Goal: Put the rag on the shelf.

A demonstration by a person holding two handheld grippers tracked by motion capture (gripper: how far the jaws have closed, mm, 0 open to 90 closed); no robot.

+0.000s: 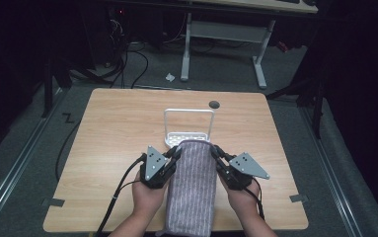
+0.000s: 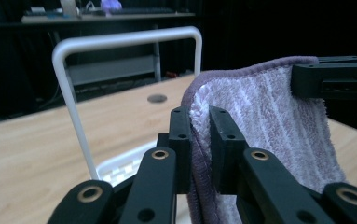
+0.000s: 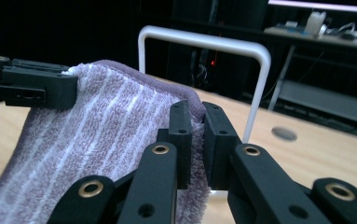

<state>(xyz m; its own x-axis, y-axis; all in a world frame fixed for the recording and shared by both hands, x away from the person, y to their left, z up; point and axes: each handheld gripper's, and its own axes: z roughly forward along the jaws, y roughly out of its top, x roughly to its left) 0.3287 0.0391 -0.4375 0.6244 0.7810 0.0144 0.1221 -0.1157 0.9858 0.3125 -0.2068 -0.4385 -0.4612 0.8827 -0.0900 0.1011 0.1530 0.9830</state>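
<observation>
A purple striped towel (image 1: 192,187) hangs lengthwise between my two grippers, its far end lifted above the table and its near end trailing over the front edge. My left gripper (image 1: 177,150) is shut on the towel's far left corner (image 2: 199,140). My right gripper (image 1: 213,150) is shut on the far right corner (image 3: 195,122). Just beyond the towel stands a white wire rack (image 1: 188,123) with an upright hoop (image 2: 120,39) and a perforated base. The hoop (image 3: 204,42) rises behind the towel's top edge.
The wooden table (image 1: 112,128) has a dark round hole (image 1: 214,104) behind the rack. Bare wood lies to the left and right of the hands. Beyond the table's far edge stand a white desk frame (image 1: 223,39) and cables on the floor.
</observation>
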